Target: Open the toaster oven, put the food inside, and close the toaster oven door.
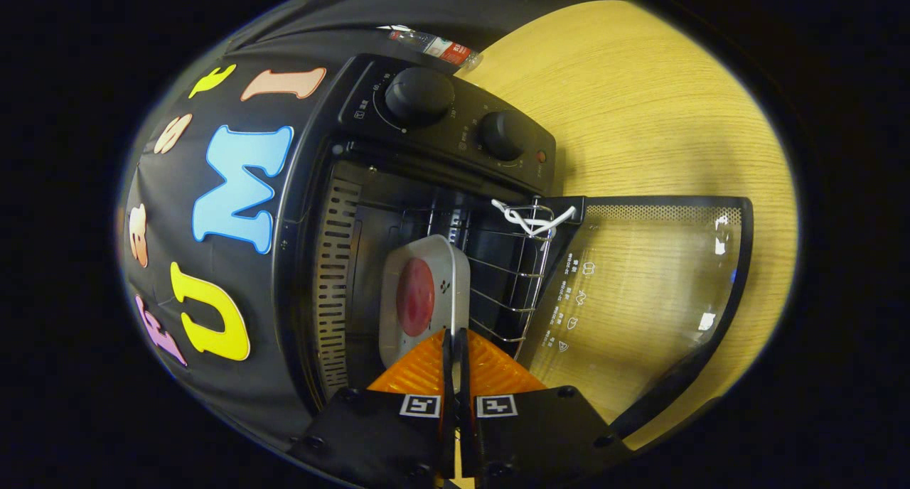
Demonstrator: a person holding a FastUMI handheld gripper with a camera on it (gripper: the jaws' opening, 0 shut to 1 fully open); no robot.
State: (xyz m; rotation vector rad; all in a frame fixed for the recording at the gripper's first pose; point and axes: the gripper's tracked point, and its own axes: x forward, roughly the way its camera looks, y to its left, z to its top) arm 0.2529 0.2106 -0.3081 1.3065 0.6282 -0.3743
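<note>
The black toaster oven [306, 190] stands open, and its glass door [640, 297] is folded fully down over the table. Inside the cavity, a pale square plate [442, 258] carries a round red piece of food [415, 296] over the wire rack [512, 290]. My gripper [455, 336] is shut on the plate's near rim, its orange fingers [419, 368] pressed together at the oven's mouth. Whether the plate rests on the rack I cannot tell.
Two black knobs [419, 94] [503, 133] sit on the oven's control panel. A white string [533, 222] is tied to the rack's corner near the door hinge. A plastic bottle [434, 46] lies behind the oven. The wooden table [640, 105] stretches beyond the door.
</note>
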